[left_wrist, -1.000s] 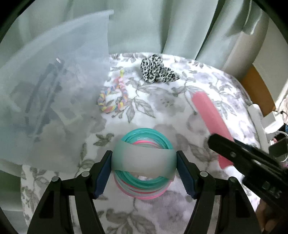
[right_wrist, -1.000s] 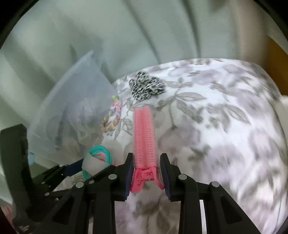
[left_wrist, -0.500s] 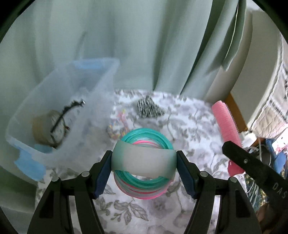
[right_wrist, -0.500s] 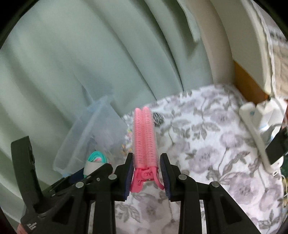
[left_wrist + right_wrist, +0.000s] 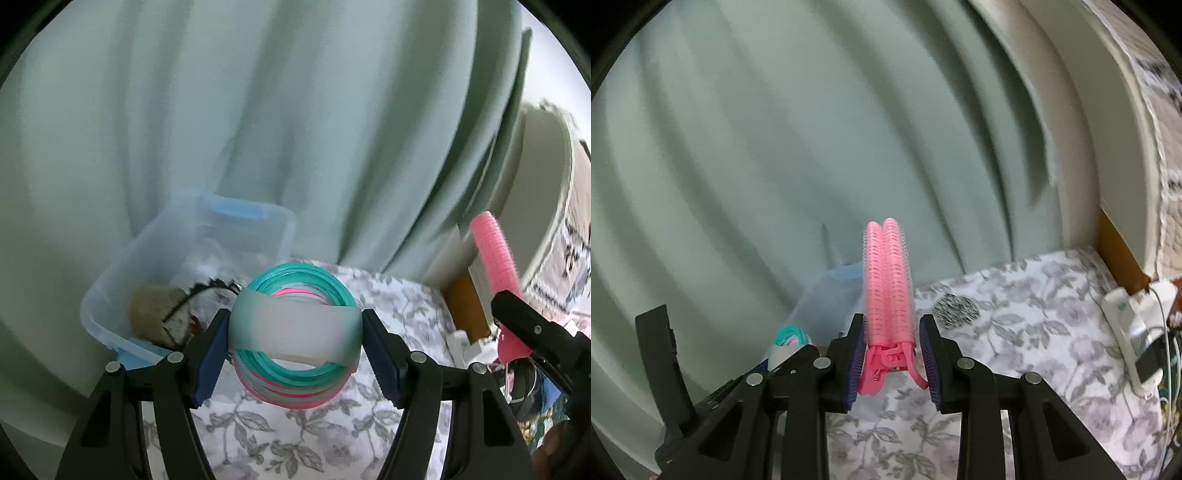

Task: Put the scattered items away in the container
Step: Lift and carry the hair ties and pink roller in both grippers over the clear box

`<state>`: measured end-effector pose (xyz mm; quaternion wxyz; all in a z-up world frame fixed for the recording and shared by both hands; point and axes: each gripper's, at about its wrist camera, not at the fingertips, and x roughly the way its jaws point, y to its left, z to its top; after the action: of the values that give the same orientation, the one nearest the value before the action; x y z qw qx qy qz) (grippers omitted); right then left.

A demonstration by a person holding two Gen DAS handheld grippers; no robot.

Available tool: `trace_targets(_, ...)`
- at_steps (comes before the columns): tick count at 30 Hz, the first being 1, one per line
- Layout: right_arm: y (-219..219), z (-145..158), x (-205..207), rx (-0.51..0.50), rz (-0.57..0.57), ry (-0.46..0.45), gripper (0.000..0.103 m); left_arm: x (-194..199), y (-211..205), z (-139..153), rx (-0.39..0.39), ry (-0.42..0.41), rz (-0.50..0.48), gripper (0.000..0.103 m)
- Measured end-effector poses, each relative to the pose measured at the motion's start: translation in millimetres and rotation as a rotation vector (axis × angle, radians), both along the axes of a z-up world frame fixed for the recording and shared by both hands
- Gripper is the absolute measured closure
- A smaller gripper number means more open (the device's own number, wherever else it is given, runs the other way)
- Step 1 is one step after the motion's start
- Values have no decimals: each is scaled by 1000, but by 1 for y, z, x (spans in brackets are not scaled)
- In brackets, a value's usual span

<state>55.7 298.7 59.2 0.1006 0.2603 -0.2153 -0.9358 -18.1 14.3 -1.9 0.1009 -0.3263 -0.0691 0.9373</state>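
My left gripper (image 5: 295,339) is shut on a bundle of teal and pink rings (image 5: 295,332) wrapped in a white band, held above the floral cloth. The clear plastic container (image 5: 155,273) with blue clips stands just beyond, to the left; a tan item and a dark cord lie inside. My right gripper (image 5: 892,358) is shut on a pink hair roller clip (image 5: 886,280) that points upward. The roller also shows at the right of the left wrist view (image 5: 495,254). A black-and-white scrunchie (image 5: 955,308) lies on the cloth.
A floral cloth (image 5: 1015,332) covers the surface. Pale green curtains (image 5: 258,129) hang behind it. A white power strip with plugs (image 5: 1134,332) lies at the right edge, by a wooden edge and a white wall.
Both grippers have lifted with their items and tilted up toward the curtain. The container now sits lower and nearer in the left view; the braided band has left view.
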Motion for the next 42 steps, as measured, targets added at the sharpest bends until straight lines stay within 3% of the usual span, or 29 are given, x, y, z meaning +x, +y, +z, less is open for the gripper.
trace_targets(11, -57, 15, -15, 57, 79, 7, 71, -12, -60, 3, 66, 22, 98, 32)
trace_targets(24, -116, -6, -46, 133, 185, -64, 71, -24, -113, -18, 145, -7, 187, 32)
trace_targets(42, -172, -42, -94, 174, 298, -168, 71, -46, -132, -40, 156, -12, 194, 32)
